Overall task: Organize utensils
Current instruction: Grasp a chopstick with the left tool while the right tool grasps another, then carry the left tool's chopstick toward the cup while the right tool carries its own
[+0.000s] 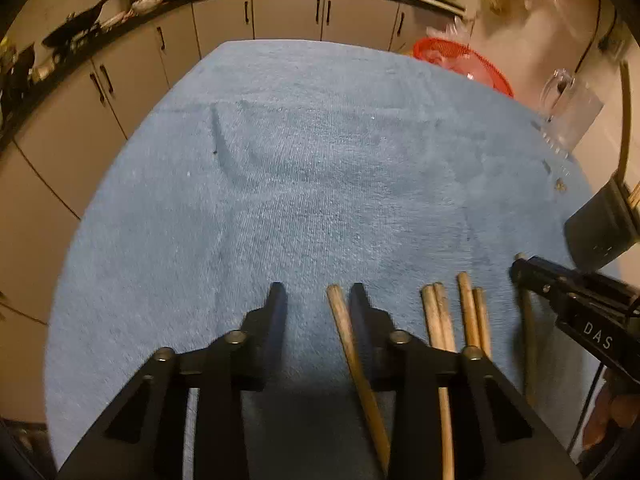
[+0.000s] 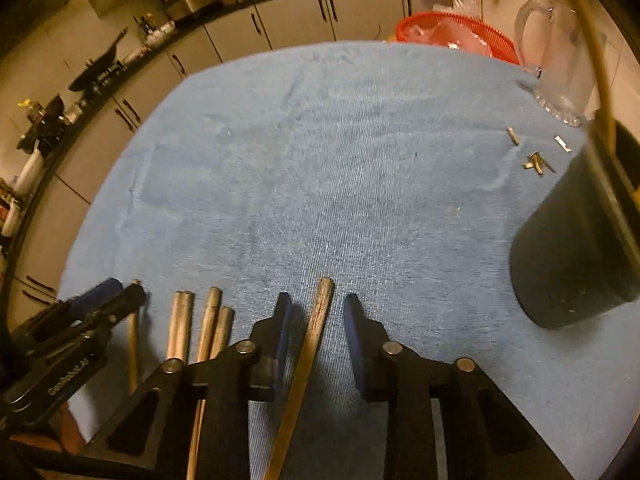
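Note:
Several wooden chopsticks lie side by side on a blue towel (image 1: pixel 304 168). My left gripper (image 1: pixel 318 294) is open just above the towel; one chopstick (image 1: pixel 348 344) lies between its jaws, close to the right finger. A group of others (image 1: pixel 454 316) lies just to its right. My right gripper (image 2: pixel 316 306) is open over another chopstick (image 2: pixel 312 344), which lies between its jaws. More chopsticks (image 2: pixel 200 324) lie to its left. The right gripper also shows in the left wrist view (image 1: pixel 520 268), and the left gripper shows in the right wrist view (image 2: pixel 128 290). A black holder cup (image 2: pixel 576 240) stands at the right.
A clear glass pitcher (image 2: pixel 560 64) and a red mesh basket (image 2: pixel 456 36) stand at the towel's far right. Small metal bits (image 2: pixel 536 160) lie near the cup. Kitchen cabinets (image 1: pixel 288 16) and a cluttered counter run behind the table.

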`<action>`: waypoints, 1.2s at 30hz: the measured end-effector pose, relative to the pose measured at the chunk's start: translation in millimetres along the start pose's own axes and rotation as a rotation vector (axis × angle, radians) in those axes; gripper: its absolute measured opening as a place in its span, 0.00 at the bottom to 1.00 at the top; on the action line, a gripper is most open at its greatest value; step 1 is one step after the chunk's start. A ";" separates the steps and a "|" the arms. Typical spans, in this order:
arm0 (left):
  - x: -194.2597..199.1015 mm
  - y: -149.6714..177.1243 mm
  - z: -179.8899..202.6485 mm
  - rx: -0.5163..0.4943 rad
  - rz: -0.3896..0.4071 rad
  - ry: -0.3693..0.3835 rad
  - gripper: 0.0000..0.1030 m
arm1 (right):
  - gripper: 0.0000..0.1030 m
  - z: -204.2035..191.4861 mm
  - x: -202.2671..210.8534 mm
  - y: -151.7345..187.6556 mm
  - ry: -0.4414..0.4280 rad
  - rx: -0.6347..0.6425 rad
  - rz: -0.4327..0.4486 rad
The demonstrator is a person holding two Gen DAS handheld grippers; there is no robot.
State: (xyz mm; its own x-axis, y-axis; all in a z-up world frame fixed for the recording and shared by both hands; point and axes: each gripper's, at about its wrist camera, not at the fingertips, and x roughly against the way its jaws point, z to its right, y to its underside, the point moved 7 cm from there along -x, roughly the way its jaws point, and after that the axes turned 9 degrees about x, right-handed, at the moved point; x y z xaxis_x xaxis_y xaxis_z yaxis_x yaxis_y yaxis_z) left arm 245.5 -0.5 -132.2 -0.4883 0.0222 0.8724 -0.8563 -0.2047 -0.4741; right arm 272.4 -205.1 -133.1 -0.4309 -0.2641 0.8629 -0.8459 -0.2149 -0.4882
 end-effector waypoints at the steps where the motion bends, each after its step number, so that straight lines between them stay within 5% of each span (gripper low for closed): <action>1: -1.7 -2.2 1.6 -0.004 -0.003 -0.003 0.19 | 0.20 -0.7 -1.3 -1.2 0.015 0.009 -0.004; 4: -2.3 -4.6 2.3 0.005 -0.015 0.019 0.09 | 0.10 0.8 -2.2 -3.0 0.035 0.023 0.001; 11: 11.6 -10.7 -2.8 0.090 0.002 0.160 0.06 | 0.07 8.8 14.8 1.2 -0.003 0.009 0.049; 23: 112.2 -37.8 9.1 0.096 0.221 0.298 0.06 | 0.07 2.9 114.9 -7.9 -0.080 0.048 0.264; 36: 186.8 -57.9 41.9 0.018 0.470 0.322 0.06 | 0.07 -7.8 216.9 -9.6 -0.069 0.098 0.456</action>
State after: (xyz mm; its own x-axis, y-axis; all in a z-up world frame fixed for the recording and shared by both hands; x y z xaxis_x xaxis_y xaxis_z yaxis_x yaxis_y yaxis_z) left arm 210.9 -25.5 63.2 -0.8455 0.2210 0.4862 -0.5326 -0.2813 -0.7983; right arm 184.6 -252.9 59.7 -0.7269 -0.4129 0.5488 -0.5405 -0.1492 -0.8280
